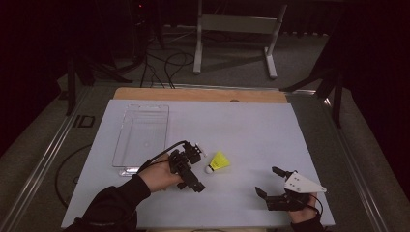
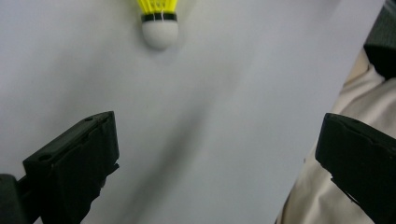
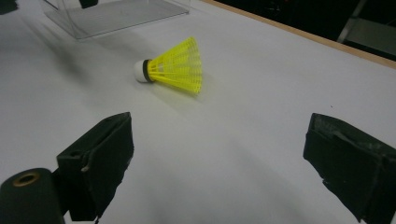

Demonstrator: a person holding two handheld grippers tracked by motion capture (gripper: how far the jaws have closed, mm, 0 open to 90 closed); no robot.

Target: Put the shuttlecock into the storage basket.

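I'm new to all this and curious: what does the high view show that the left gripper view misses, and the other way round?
The high view alone shows the clear plastic tray, the right gripper, the wooden table edge and the floor beyond. The left gripper view alone shows, close up, the left gripper with its jaws spread wide. Both show the yellow plastic shuttlecock with a white cap lying on the white table cover.

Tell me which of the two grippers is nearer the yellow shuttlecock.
The left gripper. It sits right beside the shuttlecock, whose white cork points toward it, while the right gripper rests apart near the table's front edge. Both are open.
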